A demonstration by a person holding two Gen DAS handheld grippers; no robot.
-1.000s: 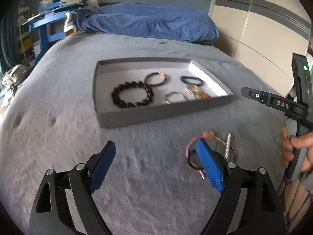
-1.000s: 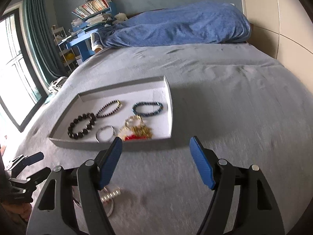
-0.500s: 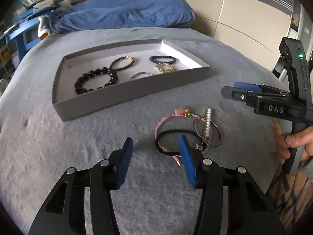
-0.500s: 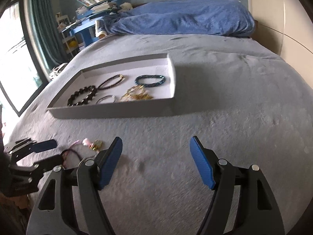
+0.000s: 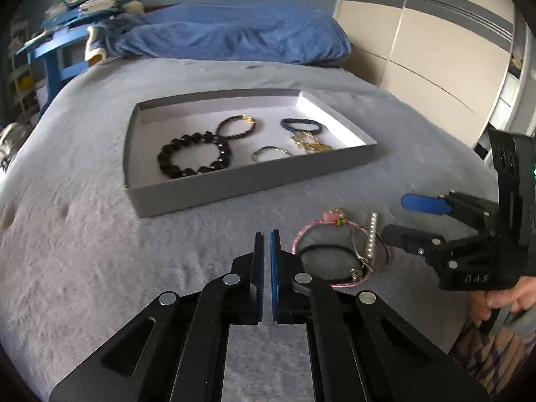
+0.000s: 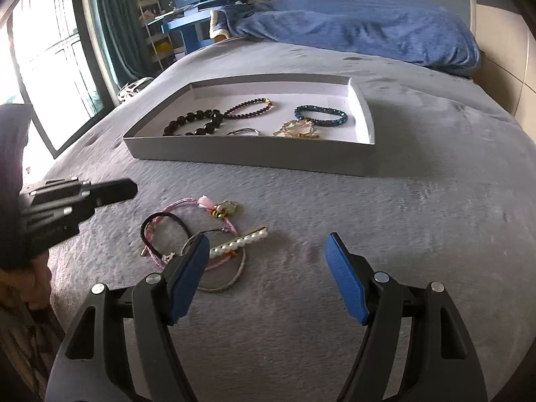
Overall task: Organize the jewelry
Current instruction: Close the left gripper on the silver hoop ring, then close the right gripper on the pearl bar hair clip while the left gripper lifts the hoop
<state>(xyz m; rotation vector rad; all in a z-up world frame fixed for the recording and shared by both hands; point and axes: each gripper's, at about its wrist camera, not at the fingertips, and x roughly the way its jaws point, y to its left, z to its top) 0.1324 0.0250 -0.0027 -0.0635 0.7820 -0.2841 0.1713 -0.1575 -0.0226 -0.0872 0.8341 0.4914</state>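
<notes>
bare bedspread (image 6: 418,221) right of jewelry pile (image 6: 201,234)

We look down along each gripper across the bed (image 5: 83,201); both close views share the tray (image 5: 254,184) (image 6: 254,154) and the loose bracelets (image 5: 338,251) (image 6: 201,234).

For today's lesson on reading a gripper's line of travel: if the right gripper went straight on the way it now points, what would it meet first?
Most likely the bare grey bedspread. The right gripper is open with nothing between its fingers; the pearl clip and loose bracelets lie beside its left finger, off the centre line. Depth is uncertain.
</notes>
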